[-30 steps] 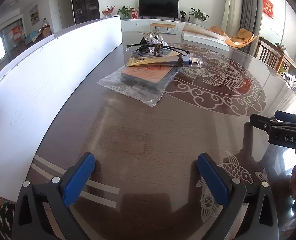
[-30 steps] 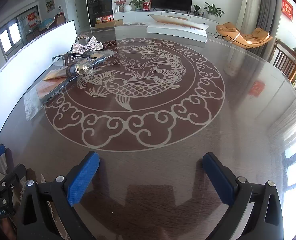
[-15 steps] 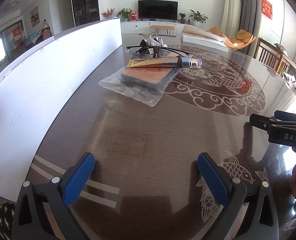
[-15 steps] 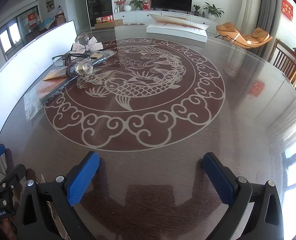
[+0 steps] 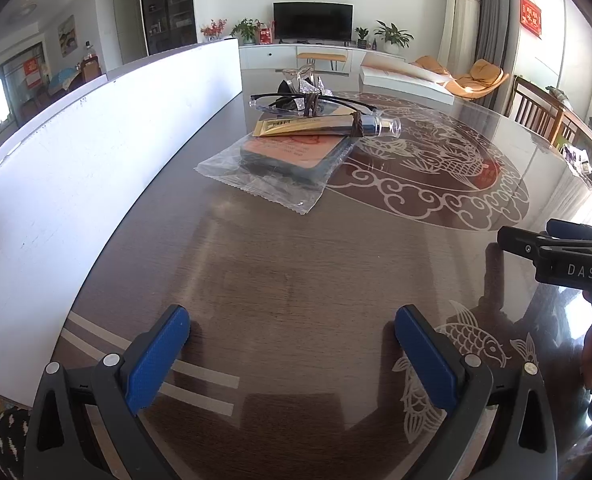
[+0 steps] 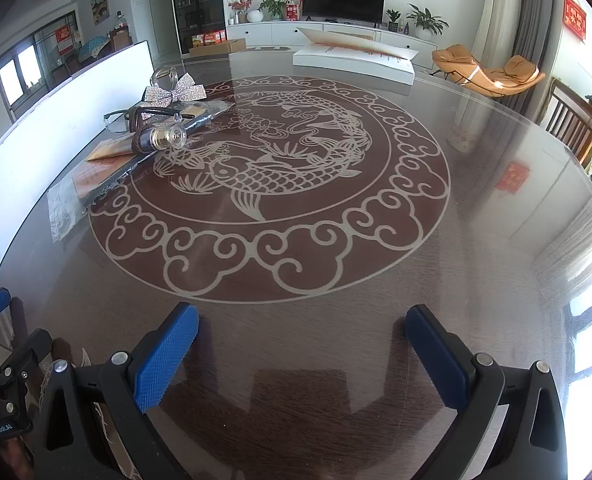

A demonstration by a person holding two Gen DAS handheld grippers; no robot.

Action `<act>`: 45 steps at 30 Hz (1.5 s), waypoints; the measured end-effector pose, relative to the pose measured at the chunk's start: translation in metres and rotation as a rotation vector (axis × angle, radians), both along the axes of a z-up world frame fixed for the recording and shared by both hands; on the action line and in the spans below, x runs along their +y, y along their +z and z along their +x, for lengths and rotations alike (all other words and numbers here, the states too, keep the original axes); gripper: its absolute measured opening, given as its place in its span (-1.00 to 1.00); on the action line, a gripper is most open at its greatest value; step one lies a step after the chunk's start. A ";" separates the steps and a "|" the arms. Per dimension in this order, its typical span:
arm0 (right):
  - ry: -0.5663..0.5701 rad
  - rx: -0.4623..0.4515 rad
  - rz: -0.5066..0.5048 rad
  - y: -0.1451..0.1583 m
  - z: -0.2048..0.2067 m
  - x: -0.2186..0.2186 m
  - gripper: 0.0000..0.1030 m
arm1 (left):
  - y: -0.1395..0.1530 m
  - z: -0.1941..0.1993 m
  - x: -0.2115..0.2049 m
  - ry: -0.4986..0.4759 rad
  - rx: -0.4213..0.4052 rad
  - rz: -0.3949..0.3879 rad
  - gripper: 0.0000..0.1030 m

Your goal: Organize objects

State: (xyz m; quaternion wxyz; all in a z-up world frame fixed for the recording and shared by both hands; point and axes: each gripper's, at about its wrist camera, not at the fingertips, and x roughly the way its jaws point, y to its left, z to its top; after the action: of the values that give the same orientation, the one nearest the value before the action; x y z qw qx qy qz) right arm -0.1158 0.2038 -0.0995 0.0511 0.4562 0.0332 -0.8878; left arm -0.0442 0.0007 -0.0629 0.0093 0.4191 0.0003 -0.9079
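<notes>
Comparing against a second earlier, I found nothing had shifted; left claw (image 5: 292,352) and right claw (image 6: 302,354) stayed spread, empty, above the bench (image 5: 296,264); the pile, glasses (image 5: 312,101) topmost, waited untouched, so sorting hadn't begun.

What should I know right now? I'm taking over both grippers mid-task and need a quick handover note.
Left gripper: open, empty, low over the table near its edge.
Right gripper: open, empty, likewise.
Things sit in one pile by the white board: a bagged packet, a gold tube lying across it, glasses behind, and a sparkly bow at the far end.
Done: nothing visibly sorted.
Left: everything; the tube on top looks like the easiest first pick.
</notes>
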 end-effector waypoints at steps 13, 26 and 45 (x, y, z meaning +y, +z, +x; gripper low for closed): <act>0.000 0.000 0.000 0.000 0.000 0.000 1.00 | 0.000 0.000 0.000 -0.008 0.001 0.000 1.00; 0.000 0.000 0.000 0.000 0.000 0.000 1.00 | 0.000 -0.001 -0.003 -0.023 0.003 0.001 1.00; -0.002 -0.002 0.000 0.000 0.000 0.001 1.00 | -0.001 0.003 -0.022 0.004 -0.010 0.002 1.00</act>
State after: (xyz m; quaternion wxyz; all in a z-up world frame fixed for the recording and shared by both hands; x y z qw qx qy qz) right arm -0.1158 0.2044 -0.0998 0.0504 0.4569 0.0329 -0.8875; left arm -0.0411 -0.0214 -0.0635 0.0105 0.4235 0.0022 -0.9058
